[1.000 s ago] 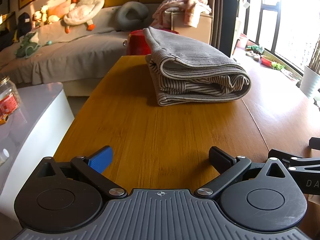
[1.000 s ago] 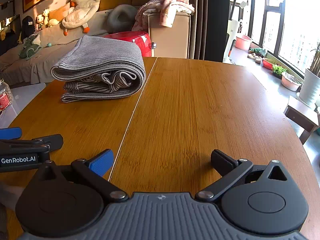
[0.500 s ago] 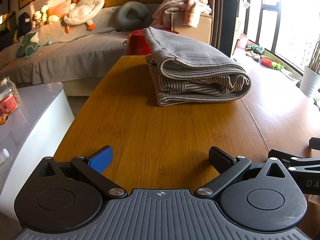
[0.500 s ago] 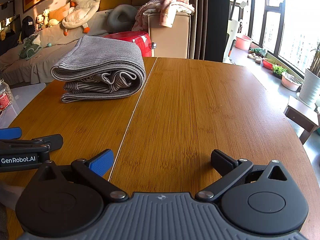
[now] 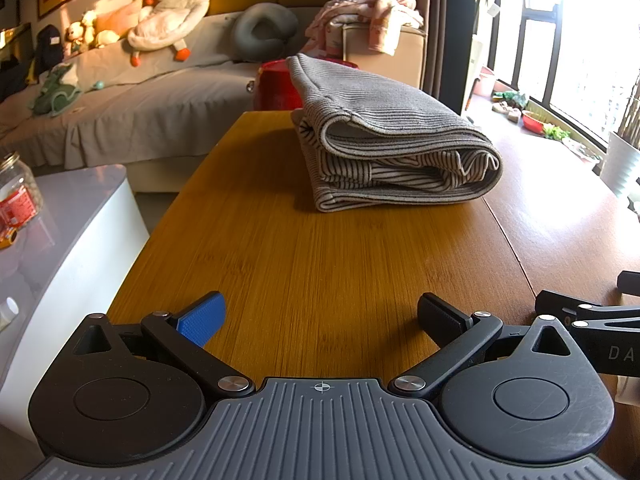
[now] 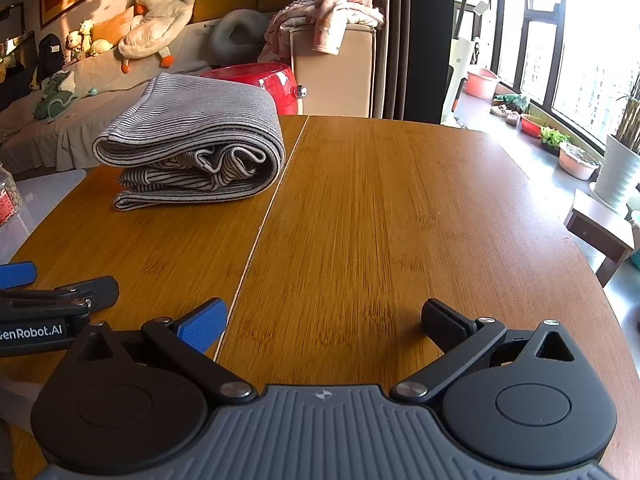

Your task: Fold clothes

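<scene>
We log the folded striped garment (image 5: 394, 148) lying as a thick, rolled-over bundle on the wooden desk (image 5: 320, 264), grey ribbed layer on top, narrower black-and-white striped layers tucked inside. From the left tool (image 5: 320, 318) it sits straight ahead and well apart, with bare wood between. From the right tool (image 6: 324, 320) the same garment (image 6: 192, 144) lies ahead and to the left, just left of the seam that runs along the desk (image 6: 400, 208).

Left tool: fingers spread wide, blue pad on one tip and black pad on the other, nothing between them; it hangs low over the near edge of the desk. Right tool: likewise spread wide and holding nothing, over the near part of the desk right of the seam. We see each tool at the edge of the other's view, so they sit side by side, near each other.

Beyond the garment, past the desk's far end: a red container (image 6: 260, 80), a beige box (image 6: 332, 72) with pink clothing (image 6: 324, 16) heaped on it, and a sofa (image 5: 152, 92) carrying a plush duck (image 5: 168, 12). Left of the left tool, a white side surface (image 5: 80, 216) holds a jar (image 5: 18, 192). Right of the right tool, windows (image 6: 580, 60) and potted plants on the floor.
</scene>
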A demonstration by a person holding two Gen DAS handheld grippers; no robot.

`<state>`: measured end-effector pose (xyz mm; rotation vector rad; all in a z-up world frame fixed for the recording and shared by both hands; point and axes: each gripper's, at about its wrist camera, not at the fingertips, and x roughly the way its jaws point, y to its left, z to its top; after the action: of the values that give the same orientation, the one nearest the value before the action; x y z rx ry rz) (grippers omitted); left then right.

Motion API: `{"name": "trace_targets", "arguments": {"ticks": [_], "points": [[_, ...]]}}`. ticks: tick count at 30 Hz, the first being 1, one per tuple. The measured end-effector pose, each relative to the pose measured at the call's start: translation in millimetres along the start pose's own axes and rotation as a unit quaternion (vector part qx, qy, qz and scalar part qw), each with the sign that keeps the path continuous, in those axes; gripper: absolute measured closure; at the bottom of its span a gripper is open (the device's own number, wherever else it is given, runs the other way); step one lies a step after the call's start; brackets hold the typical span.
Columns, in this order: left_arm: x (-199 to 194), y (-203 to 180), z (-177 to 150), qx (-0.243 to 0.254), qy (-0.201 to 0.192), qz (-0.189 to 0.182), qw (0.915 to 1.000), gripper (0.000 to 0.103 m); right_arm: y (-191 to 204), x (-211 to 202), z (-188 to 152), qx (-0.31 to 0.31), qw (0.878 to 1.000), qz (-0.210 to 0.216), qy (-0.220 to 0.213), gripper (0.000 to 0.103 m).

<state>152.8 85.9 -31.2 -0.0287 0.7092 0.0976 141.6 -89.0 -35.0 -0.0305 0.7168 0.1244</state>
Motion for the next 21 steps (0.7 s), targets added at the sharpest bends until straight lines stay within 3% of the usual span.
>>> {"name": "trace_targets", "arguments": {"ticks": [21], "points": [[-2.1,0.0,-0.5,0.002,0.002,-0.002,1.0,0.0,0.5,-0.5,-0.4,0.001,1.0,0.0,0.0,0.0]]}}
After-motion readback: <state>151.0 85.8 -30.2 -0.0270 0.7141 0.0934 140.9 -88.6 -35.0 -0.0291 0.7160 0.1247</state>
